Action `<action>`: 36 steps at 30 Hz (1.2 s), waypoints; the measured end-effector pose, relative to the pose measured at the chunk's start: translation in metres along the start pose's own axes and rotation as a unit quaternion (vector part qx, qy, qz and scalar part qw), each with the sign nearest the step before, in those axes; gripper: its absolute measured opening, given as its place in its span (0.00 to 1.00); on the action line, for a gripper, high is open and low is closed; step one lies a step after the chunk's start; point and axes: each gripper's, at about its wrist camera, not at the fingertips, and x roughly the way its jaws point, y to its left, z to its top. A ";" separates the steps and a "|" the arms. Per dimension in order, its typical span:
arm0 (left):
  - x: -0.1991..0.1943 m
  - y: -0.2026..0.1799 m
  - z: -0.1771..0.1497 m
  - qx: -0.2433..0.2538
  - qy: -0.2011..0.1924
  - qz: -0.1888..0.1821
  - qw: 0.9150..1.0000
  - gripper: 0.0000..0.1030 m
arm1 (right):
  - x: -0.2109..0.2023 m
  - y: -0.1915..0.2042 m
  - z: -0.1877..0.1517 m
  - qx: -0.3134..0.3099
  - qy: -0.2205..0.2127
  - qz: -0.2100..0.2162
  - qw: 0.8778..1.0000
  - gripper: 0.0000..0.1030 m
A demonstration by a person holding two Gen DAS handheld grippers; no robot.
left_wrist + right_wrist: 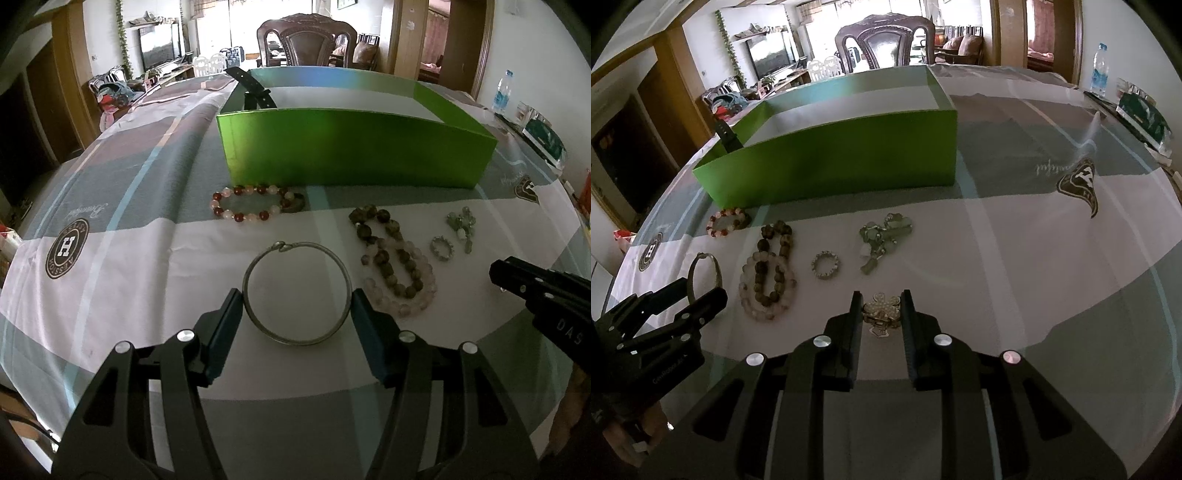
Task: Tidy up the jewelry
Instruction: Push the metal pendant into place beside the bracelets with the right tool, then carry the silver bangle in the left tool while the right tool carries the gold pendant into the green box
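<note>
A silver bangle (295,341) lies on the checked tablecloth, and my left gripper (297,301) is shut on it, one pad against each side of the ring. In the right wrist view my right gripper (881,304) is shut on a pale flower-shaped brooch (882,308) resting on the cloth. An open green box (351,147) stands behind the jewelry, with a black strap (255,88) hanging over its far left corner. The right gripper's tip (517,280) shows at the right edge of the left wrist view.
In front of the box lie a red and white bead bracelet (255,203), brown and pink bead bracelets (399,266) overlapping, a small sparkly ring (442,248) and a green-silver charm cluster (461,227). A chair (306,40) stands behind the table, a water bottle (502,92) at the far right.
</note>
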 end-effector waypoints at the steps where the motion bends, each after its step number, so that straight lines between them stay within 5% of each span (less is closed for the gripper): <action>1: 0.000 0.000 0.000 0.000 0.000 0.000 1.000 0.59 | 0.001 0.000 0.000 0.000 0.001 0.000 1.000 0.20; 36: -0.002 -0.001 -0.003 0.001 -0.004 0.001 1.000 0.59 | 0.005 0.007 -0.005 -0.004 0.003 0.002 1.000 0.20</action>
